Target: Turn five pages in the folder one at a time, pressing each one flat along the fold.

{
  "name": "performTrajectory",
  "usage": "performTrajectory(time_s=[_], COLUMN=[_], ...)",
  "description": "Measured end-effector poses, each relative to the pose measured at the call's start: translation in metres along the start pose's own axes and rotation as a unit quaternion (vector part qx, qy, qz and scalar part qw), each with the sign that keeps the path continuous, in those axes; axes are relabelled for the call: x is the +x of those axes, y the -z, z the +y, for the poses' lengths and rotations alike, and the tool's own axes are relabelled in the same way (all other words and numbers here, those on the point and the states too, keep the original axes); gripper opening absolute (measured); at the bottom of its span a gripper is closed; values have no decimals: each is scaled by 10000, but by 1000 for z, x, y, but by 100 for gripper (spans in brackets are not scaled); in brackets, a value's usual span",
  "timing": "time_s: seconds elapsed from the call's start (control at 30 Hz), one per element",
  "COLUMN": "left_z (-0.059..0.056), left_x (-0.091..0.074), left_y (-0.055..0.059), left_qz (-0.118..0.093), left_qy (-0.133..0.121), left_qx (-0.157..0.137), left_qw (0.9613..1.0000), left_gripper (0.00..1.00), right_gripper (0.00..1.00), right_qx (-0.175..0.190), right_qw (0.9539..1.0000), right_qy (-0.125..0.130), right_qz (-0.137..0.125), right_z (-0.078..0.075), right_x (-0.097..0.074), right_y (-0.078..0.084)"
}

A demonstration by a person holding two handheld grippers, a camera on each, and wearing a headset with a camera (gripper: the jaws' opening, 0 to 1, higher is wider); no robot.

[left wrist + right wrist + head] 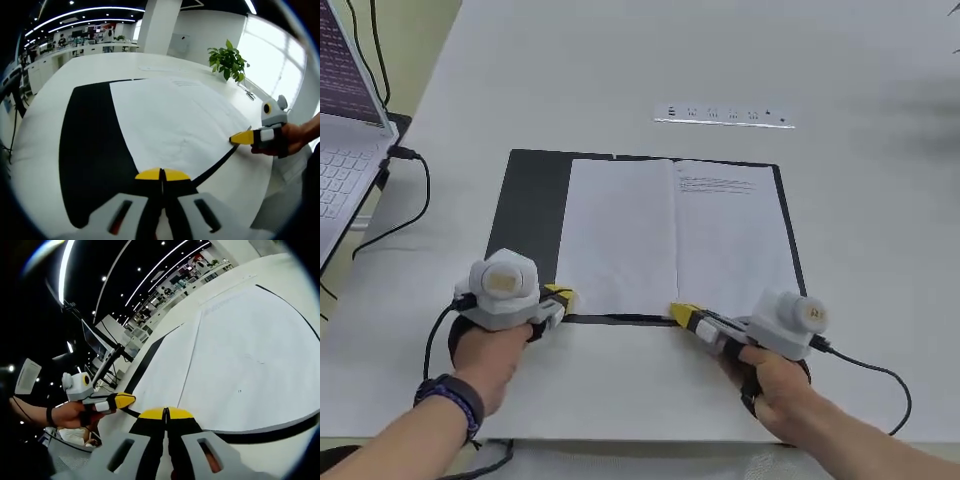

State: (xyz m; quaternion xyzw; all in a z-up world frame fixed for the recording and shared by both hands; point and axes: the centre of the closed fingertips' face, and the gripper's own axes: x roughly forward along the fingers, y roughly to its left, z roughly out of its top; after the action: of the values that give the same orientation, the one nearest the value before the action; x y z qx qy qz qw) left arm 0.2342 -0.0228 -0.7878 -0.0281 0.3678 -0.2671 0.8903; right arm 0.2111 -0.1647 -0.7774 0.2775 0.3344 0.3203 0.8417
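Head view: the folder point(530, 220) lies open just ahead of the left gripper point(565, 298) and right gripper point(678, 313), the fingers of each pressed together. We spread the right gripper's fingers, pinch one sheet point(730, 240) only, then press along the fold point(675, 240).

The left gripper point(563, 298) and right gripper point(680, 314) have light grey housings, yellow jaw tips and black handles. A black cable point(875, 372) runs from the rear of each. Left wrist carries a dark band point(450, 395) with a purple edge. Forearms bare.
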Motion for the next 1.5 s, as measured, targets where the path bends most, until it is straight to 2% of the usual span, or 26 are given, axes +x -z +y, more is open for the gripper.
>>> performTrajectory(time_s=[0.07, 0.17, 0.43, 0.5, 0.57, 0.77, 1.03, 1.27, 1.5], left_z=[-1, -8, -23, -26, -28, -26, -25, -22, -16], left_x=[1, -1, -15, -19, -25, -38, -60, -76, -98], left_y=[0, 0, -23, -27, -30, -28, -38, -45, -65], left_qz=[53, 125, -90, -96, -118, -173, -372, -406, -549], left_qy=[7, 80, 129, 138, 99, 21, -124, -230, -442], left_qx=[-22, -25, 97, 176, 230, 116, 128, 269, 467], left_qw=[10000, 9999, 9998, 9997, 9996, 9998, 9991, 9985, 9964], left_gripper=[0, 5, 16, 19, 20, 26, 31, 34, 37], right_gripper=[0, 2, 12, 16, 19, 24, 31, 33, 35], right_qx=[-134, -226, -492, -788, -904, -1108, -1357, -1473, -1481], right_qw=[9999, 9997, 9987, 9964, 9954, 9931, 9903, 9886, 9874], right_qy=[-44, -66, -64, 108, 60, 99, 210, 294, 478], right_qz=[67, 79, 137, 279, 300, 361, 190, -61, -294], right_z=[4, 7, 7, 0, 4, -2, -5, -2, -7], right_x=[0, -1, -10, -14, -18, -32, -53, -75, -98], right_y=[-1, -4, -9, -7, -8, -9, -30, -46, -57])
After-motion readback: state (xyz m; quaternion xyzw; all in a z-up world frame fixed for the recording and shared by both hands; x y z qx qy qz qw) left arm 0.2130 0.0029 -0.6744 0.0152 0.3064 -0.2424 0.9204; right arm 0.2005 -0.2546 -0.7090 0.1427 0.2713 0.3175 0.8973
